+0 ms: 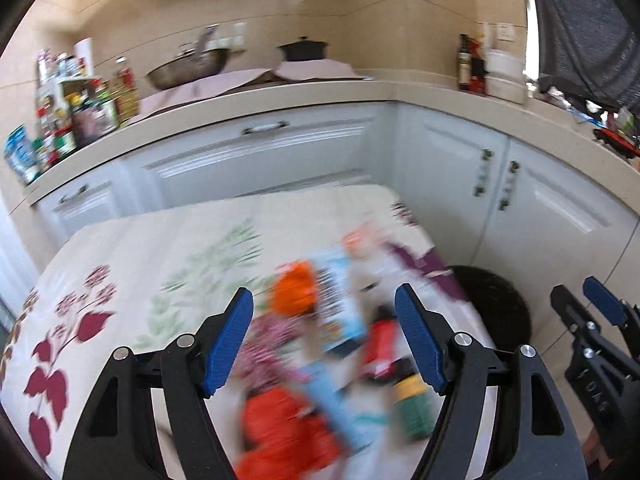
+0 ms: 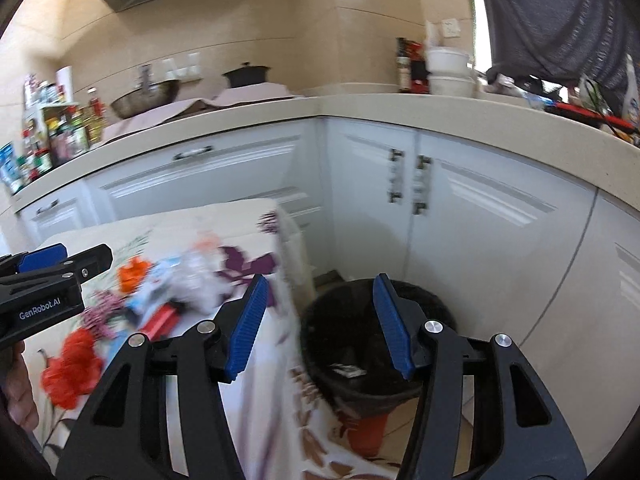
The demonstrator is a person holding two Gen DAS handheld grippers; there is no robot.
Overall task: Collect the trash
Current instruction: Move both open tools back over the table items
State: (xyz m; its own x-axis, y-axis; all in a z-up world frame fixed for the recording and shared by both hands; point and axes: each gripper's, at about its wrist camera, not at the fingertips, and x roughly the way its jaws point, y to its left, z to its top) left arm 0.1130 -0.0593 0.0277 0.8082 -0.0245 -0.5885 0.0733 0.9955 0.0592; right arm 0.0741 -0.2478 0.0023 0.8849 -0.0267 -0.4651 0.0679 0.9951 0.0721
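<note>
A blurred pile of trash lies on the floral-clothed table (image 1: 132, 264): an orange wrapper (image 1: 294, 294), a blue packet (image 1: 340, 304), a red packet (image 1: 380, 346), a green and yellow item (image 1: 414, 402) and a red wrapper (image 1: 280, 428). My left gripper (image 1: 324, 336) is open and empty above the pile. My right gripper (image 2: 320, 324) is open and empty above the black-lined trash bin (image 2: 376, 392) beside the table. The pile also shows in the right wrist view (image 2: 160, 296). The right gripper shows at the left view's right edge (image 1: 584, 308).
White kitchen cabinets (image 2: 400, 208) and a beige L-shaped counter (image 1: 320, 94) stand behind the table. Sauce bottles (image 1: 80, 112), a wok (image 1: 188, 66) and a dark pot (image 1: 302, 50) sit on the counter. A small item lies inside the bin (image 2: 346, 370).
</note>
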